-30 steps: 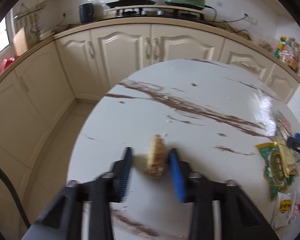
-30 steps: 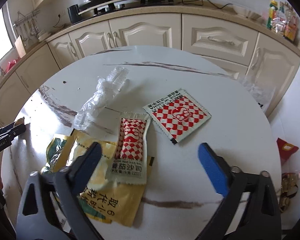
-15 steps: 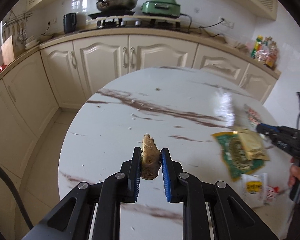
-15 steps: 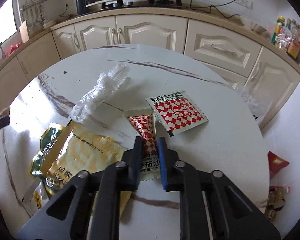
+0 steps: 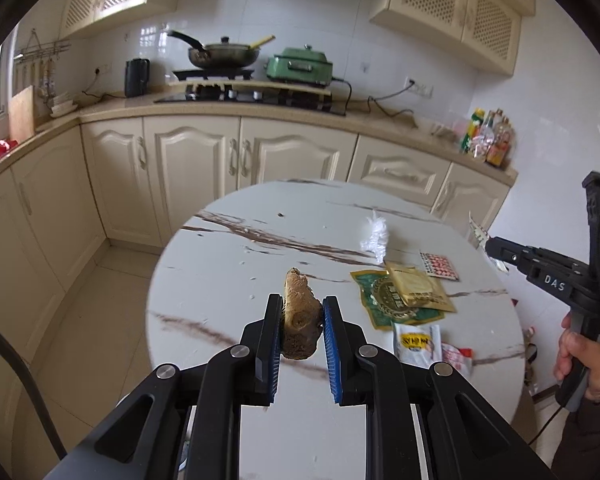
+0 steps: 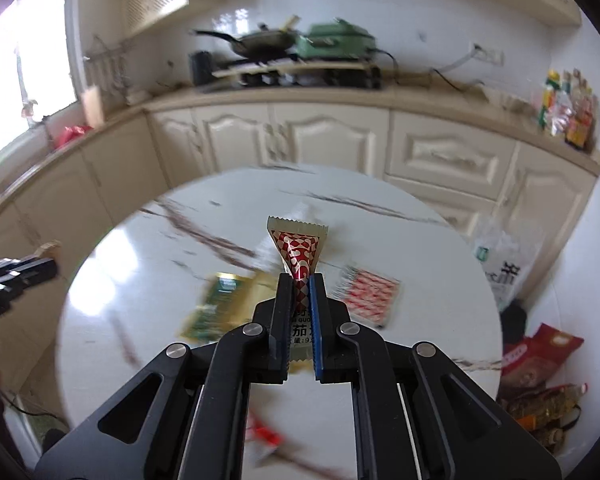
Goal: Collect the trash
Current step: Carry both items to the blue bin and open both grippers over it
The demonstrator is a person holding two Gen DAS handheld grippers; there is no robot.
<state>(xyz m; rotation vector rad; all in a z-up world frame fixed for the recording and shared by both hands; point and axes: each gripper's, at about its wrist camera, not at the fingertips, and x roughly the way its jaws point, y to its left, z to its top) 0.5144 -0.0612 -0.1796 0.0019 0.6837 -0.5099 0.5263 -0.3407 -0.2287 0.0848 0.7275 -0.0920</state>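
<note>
1. Your left hand-held gripper (image 5: 301,322) pinches a brown, knobbly food scrap (image 5: 299,314) between its blue pads. The scrap hangs clear above the round marble worktop (image 5: 220,280), with its long axis pointing forward along the fingers.
2. Your right hand-held gripper (image 6: 301,300) is pressed together on a red-and-white checked sachet (image 6: 299,254). The sachet stands up out of the pads, serrated end farthest from you, lifted off the worktop.
3. Both loads are already in the air, so judge the next move as a carry to wherever the trash goes; no bin shows in either view.
4. The rest of the trash lies to the right of your left hand-held gripper and below your right one: a green-and-gold wrapper (image 5: 396,296), a flat checked packet (image 5: 439,266), a small yellow-print sachet (image 5: 416,342) and a crumpled clear plastic piece (image 5: 374,236). Your right hand is the nearer for all of these.
</note>
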